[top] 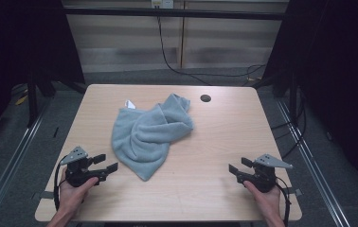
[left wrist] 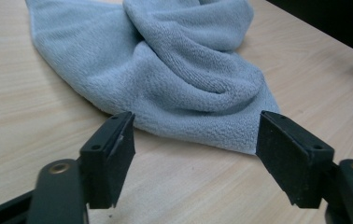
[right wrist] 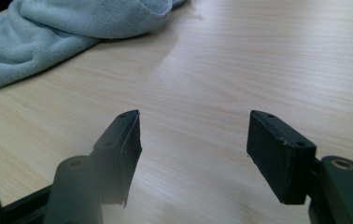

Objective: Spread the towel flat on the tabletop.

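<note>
A crumpled light grey-blue terry towel point(top: 149, 132) lies bunched on the light wood-grain table point(top: 215, 156), and every place here is told from that towel. It sits a little left of the table's middle, twisted into thick folds, with one pointed corner reaching toward the person's edge and a small white tag point(top: 129, 104) showing at its far left corner. A round dark cable hole point(top: 205, 98) in the tabletop lies just beyond the towel's far right end.

The left claw point(top: 106, 163), black with a grey three-cornered plate on top, is held in the person's left hand point(top: 73, 191) near the towel's near left edge, its tips pointing at the cloth but apart from it. In the left gripper view its two black jaws stand wide apart with nothing between them, and the towel's point(left wrist: 184, 79) folded edge lies just past the tips on the bare wood.

The right claw point(top: 237, 166), of the same build, is held in the person's right hand point(top: 267, 198) well apart from the towel, off to its right and nearer the person. In the right gripper view its jaws also stand wide apart and hold nothing, over bare wood, with the towel point(right wrist: 62, 28) far off at the upper left.
</note>
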{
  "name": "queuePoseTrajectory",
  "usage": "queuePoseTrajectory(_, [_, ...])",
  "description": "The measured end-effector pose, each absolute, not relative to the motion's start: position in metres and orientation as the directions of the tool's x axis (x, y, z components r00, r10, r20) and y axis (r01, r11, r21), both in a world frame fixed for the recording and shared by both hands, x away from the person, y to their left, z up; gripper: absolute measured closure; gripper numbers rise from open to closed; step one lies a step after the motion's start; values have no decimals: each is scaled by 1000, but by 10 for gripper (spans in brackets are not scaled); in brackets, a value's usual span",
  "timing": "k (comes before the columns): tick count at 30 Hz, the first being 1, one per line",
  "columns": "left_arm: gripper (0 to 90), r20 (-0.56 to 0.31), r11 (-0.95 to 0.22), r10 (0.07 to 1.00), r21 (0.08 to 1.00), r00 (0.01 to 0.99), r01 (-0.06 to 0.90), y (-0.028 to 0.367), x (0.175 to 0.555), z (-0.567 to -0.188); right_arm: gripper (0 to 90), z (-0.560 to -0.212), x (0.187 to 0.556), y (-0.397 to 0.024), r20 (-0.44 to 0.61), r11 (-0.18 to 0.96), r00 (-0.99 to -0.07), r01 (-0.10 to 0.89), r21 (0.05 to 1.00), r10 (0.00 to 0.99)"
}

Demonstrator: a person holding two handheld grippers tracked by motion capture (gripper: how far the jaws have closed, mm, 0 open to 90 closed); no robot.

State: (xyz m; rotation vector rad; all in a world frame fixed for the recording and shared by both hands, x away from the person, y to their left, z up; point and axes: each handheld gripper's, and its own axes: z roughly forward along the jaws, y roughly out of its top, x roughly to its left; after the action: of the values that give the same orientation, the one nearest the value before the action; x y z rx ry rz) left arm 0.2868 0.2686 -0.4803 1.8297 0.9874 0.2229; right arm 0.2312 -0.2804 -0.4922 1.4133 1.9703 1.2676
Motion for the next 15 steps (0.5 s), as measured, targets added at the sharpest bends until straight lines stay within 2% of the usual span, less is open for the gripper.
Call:
queuePoseTrajectory(2, [332,-293,-162,693,827,659,538,267,288,-482,348,-493,232,-281,192,73,-412,547,834,891])
queuePoseTrajectory(6, [345,-258,-212,689,822,677,529,262,288,-482,348,-495,233,-281,216,77,-422,576,814,880])
queuePoseTrajectory(12, [350,-265,-218,675,820,689,529,252,289,-481,342,-496,233,-279,224,89,-441,585,806,869])
queuePoseTrajectory(15, [404,-257,-223,672,824,695,520,243,297,-475,337,-496,233,-277,227,96,-453,587,804,862])
